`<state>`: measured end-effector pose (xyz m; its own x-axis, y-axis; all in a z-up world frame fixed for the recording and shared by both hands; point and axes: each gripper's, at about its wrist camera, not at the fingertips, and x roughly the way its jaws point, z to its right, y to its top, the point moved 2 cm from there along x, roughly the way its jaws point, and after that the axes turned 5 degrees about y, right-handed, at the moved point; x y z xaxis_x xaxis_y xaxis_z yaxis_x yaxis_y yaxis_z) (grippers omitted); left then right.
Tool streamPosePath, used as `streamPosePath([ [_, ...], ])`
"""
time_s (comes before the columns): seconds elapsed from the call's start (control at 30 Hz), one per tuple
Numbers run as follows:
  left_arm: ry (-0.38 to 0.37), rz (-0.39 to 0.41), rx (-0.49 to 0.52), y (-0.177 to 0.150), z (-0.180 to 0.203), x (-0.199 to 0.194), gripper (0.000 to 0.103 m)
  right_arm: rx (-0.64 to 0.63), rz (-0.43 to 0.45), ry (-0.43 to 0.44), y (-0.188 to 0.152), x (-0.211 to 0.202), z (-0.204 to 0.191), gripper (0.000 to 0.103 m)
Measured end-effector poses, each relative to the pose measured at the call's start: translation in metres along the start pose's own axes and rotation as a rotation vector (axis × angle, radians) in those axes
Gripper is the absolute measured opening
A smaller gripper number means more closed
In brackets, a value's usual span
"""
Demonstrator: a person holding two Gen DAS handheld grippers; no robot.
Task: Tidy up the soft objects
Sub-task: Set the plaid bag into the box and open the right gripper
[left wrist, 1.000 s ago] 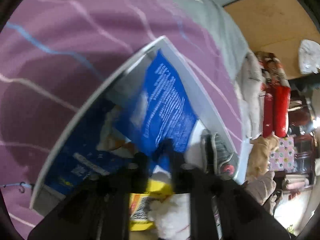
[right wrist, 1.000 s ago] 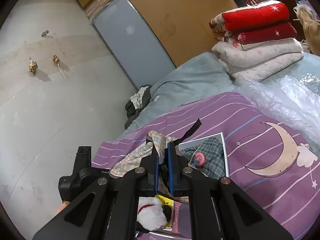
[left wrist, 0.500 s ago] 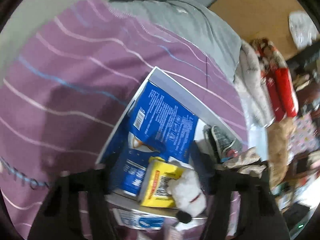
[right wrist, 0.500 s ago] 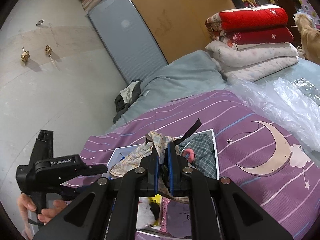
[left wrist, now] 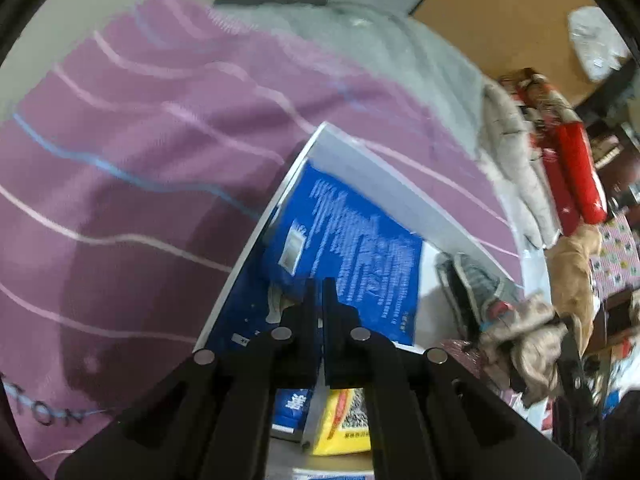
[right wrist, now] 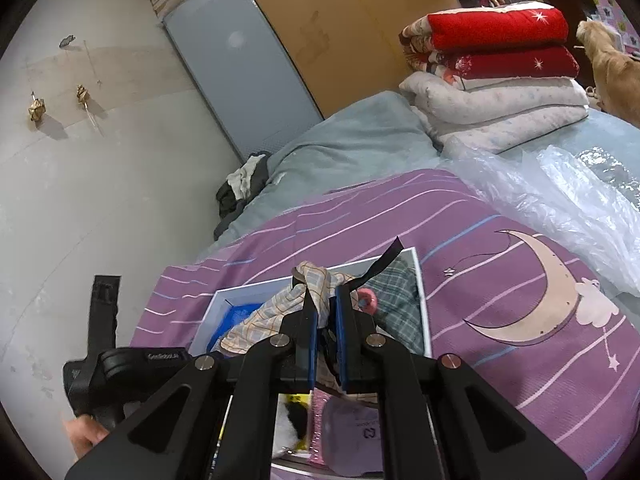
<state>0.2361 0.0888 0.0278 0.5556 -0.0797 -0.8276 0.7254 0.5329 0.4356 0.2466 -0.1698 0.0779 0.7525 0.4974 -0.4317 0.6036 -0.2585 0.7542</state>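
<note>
Since half a second earlier, the left gripper [left wrist: 319, 286] had snapped its jaws together on nothing, above the blue packet [left wrist: 352, 248] in the white box [left wrist: 384, 176]. The right gripper [right wrist: 326, 296] pinched the plaid cloth [right wrist: 276, 312], bunched ahead over the box. It should lower gently, release inside the rim. Beyond lay the purple bedspread [right wrist: 500, 360], folded quilts [right wrist: 496, 80], plastic sheeting [right wrist: 560, 208].

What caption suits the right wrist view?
Right claw shut on a beige plaid cloth above a white box on purple bedding.
</note>
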Motion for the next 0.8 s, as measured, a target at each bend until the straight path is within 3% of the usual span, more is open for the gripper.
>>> streamPosePath([
  [0.03,0.012,0.03,0.028,0.0,0.003,-0.008,0.007,0.002,0.001,0.0,0.002,0.0,-0.002,0.006],
  [0.1,0.042,0.107,0.09,-0.001,0.009,-0.025,0.038,-0.006,0.005,0.008,0.007,-0.003,-0.009,0.006],
  [0.13,0.04,0.152,0.115,0.0,0.012,-0.032,0.065,-0.017,0.003,0.013,0.009,-0.003,-0.014,0.006],
  [0.17,0.029,0.2,0.13,-0.001,0.011,-0.041,0.078,-0.033,0.0,0.014,0.011,-0.003,-0.02,0.006],
  [0.23,0.008,0.283,0.14,0.0,0.006,-0.058,0.079,-0.074,-0.014,0.007,0.017,0.0,-0.036,0.006],
  [0.3,0.011,0.317,0.144,0.003,-0.003,-0.069,0.08,-0.119,-0.034,0.003,0.023,0.007,-0.053,0.006],
  [0.57,0.166,0.468,0.14,0.013,-0.032,-0.084,0.082,-0.167,-0.153,0.067,0.035,0.052,-0.08,0.006],
  [0.63,0.168,0.515,0.129,0.011,-0.039,-0.09,0.082,-0.169,-0.189,0.069,0.031,0.065,-0.079,0.006],
  [0.8,0.137,0.483,0.082,0.015,-0.053,-0.087,0.082,-0.155,-0.254,0.063,0.018,0.088,-0.068,0.006],
])
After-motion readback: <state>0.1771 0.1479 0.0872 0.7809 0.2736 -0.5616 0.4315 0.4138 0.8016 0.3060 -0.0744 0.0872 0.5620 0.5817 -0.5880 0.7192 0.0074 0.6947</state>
